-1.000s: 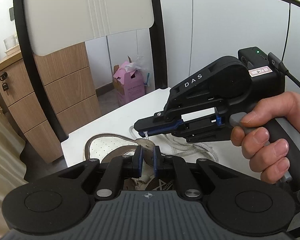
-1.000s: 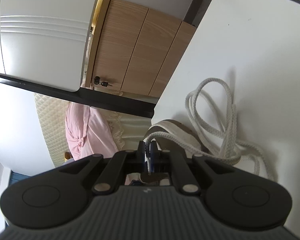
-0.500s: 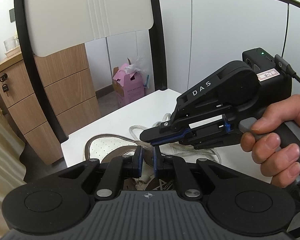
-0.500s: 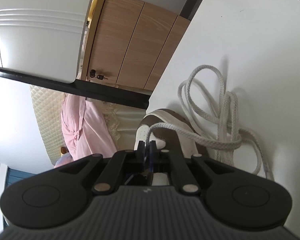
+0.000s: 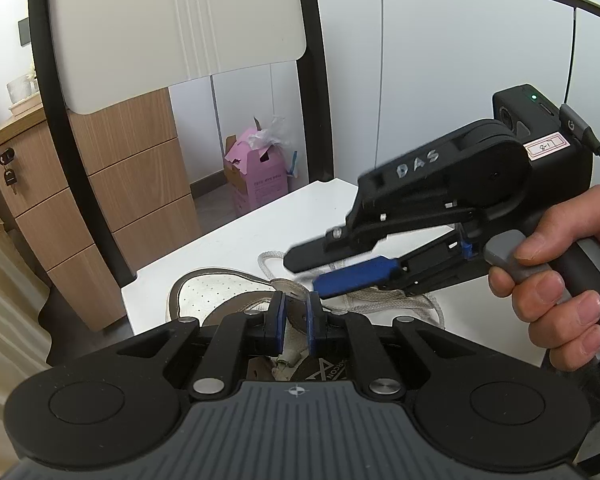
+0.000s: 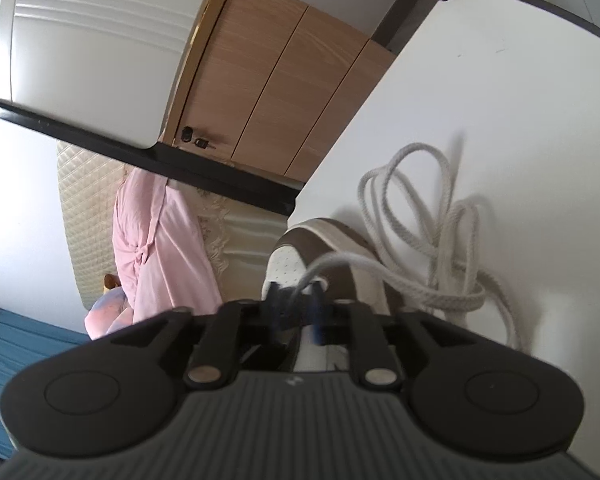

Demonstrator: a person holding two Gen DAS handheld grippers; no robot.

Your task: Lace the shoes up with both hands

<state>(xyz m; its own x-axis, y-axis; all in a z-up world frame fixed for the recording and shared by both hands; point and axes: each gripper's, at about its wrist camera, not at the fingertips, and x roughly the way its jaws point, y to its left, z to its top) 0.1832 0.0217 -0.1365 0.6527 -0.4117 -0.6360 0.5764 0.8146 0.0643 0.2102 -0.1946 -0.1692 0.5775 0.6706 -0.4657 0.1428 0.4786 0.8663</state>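
Observation:
A white shoe (image 5: pixel 204 296) with brown trim lies on the white table (image 5: pixel 228 248), toe pointing away. My left gripper (image 5: pixel 295 320) is shut on the shoe's brown tongue (image 5: pixel 290 286). My right gripper (image 5: pixel 304 272), held by a hand (image 5: pixel 552 280), hovers just above the tongue with its jaws apart and nothing clamped. The off-white lace (image 5: pixel 400 304) lies bunched on the table behind it. In the right wrist view the right gripper (image 6: pixel 296 304) is blurred and open. One lace strand (image 6: pixel 340 260) arches loose over its fingers. The shoe (image 6: pixel 288 264) sits below, and the lace coils (image 6: pixel 420 216) lie to its right.
A wooden drawer cabinet (image 5: pixel 120 200) stands beyond the table's far left edge. A pink box (image 5: pixel 256 176) sits on the floor. A chair with a black frame and white back (image 5: pixel 180 20) rises behind the table. Pink cloth (image 6: pixel 156 248) hangs off to the side.
My right gripper, shut on the lace end before, has opened and let it go, drawing back to the right. My left gripper has stayed clamped on the tongue.

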